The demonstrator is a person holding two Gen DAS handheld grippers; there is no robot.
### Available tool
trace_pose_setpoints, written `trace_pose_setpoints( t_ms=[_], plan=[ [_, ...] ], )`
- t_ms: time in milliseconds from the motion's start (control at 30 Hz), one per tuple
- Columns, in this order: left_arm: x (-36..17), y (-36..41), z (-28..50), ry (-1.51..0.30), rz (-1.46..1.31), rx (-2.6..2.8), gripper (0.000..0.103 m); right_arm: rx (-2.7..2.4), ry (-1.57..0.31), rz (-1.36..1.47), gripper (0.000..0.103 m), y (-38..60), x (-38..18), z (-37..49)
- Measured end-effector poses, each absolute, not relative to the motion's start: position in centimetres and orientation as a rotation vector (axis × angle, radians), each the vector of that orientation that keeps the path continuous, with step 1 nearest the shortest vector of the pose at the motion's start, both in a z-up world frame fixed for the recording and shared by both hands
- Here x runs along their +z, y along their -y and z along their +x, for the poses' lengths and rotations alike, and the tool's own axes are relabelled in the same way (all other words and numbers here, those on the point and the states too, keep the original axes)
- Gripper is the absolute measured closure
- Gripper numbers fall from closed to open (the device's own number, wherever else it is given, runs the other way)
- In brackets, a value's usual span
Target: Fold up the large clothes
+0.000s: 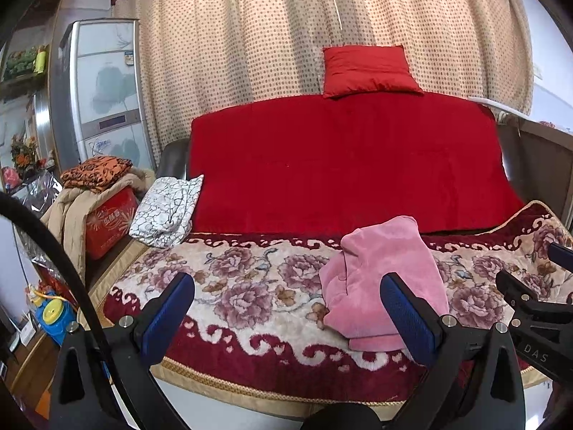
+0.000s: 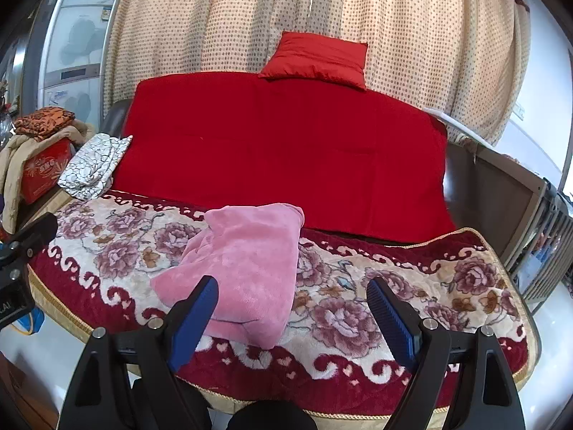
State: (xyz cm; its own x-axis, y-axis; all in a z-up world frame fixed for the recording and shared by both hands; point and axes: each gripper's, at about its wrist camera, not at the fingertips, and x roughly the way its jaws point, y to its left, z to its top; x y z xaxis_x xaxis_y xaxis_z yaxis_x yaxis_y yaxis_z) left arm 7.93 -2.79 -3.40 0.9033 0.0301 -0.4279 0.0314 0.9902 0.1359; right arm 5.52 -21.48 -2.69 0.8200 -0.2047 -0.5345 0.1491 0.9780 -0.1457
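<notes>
Biggest thing in my feeds is the dotted beige curtain [image 1: 250, 36], hanging in soft vertical folds across the whole back. Below it the sofa back is draped in a smooth plain red cover [image 1: 340, 157], with a puffy square red cushion [image 1: 369, 70] sitting on its top edge. The seat has a plush floral blanket [image 1: 250, 286], cream with mauve roses and a dark red scroll border, gold piping along the edge. The pink garment [image 2: 247, 268] lies crumpled on that blanket near the front, fuzzy with a fine ribbed nap. A white crackle-print cloth [image 1: 166, 211] slumps at the sofa's left end. My left gripper [image 1: 288, 308] and right gripper [image 2: 292, 308] both have their ribbed blue pads spread wide, gripping nothing.
</notes>
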Motion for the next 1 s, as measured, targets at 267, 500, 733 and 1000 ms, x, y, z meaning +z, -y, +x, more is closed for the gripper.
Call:
trace_pose_setpoints(
  t_ms=[267, 500, 733, 1000],
  plan=[
    [-3.7, 4.3, 10.7, -0.447, 0.175, -0.028, 0.000, -0.194, -0.616, -0.086, 0.016, 22.7, -3.9, 8.5],
    [-4.8, 4.8, 13.0, -0.477, 0.173, -0.051, 0.000, -0.207, -0.648, -0.090, 0.016, 23.2, -5.1, 10.7],
    [-5.9, 4.3, 14.7, -0.484, 0.163, -0.067, 0.000, -0.237, -0.667, -0.097, 0.016, 23.0, -5.5, 12.0],
    [-6.5, 3.4, 15.6, -0.487, 0.151, -0.064, 0.000, -0.247, -0.681, -0.128, 0.016, 21.8, -5.8, 13.0]
  ],
)
